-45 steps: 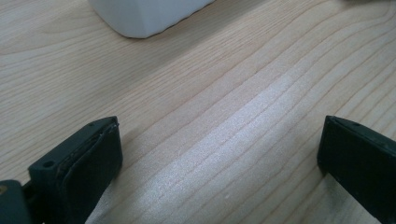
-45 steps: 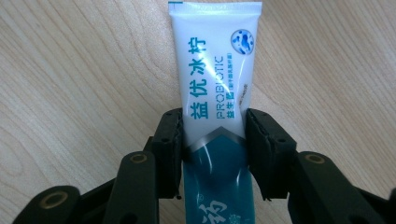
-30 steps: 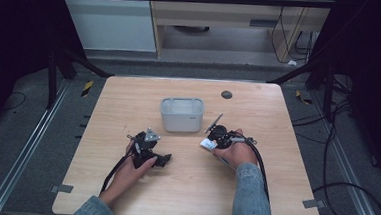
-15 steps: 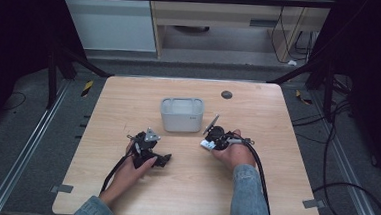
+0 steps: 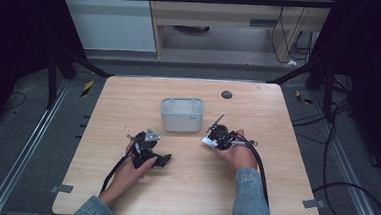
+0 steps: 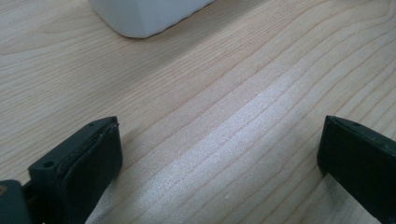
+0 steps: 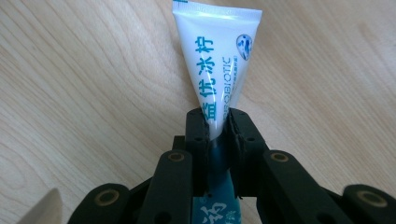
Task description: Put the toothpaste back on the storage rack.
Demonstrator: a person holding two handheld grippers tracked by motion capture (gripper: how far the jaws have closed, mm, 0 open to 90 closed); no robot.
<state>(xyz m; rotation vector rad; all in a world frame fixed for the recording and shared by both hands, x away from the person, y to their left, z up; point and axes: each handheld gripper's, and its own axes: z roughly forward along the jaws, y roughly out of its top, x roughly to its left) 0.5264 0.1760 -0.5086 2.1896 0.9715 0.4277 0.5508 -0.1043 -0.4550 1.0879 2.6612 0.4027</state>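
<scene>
A dark room with cabinets at the back surrounds a pale wooden counter (image 5: 128, 103). In the high view, a grey tub (image 5: 181, 114) stands on it near the middle, with a small dark disc (image 5: 226, 94) set into the counter behind it. The left gripper (image 5: 161, 160) lies low near the front, in the person's left hand (image 5: 136, 167). The right gripper (image 5: 207, 141) sits just right of the tub, in the right hand (image 5: 237, 153), with something white at its tip.

In the left gripper view, the 2 black jaws stand wide apart over bare wood, with a corner of the tub (image 6: 144, 16) at the top.

In the right gripper view, the jaws have just been closing and now pinch a white tube (image 7: 217, 60) with blue lettering. The tube's flat crimped end points away over the counter (image 7: 70, 70).
</scene>
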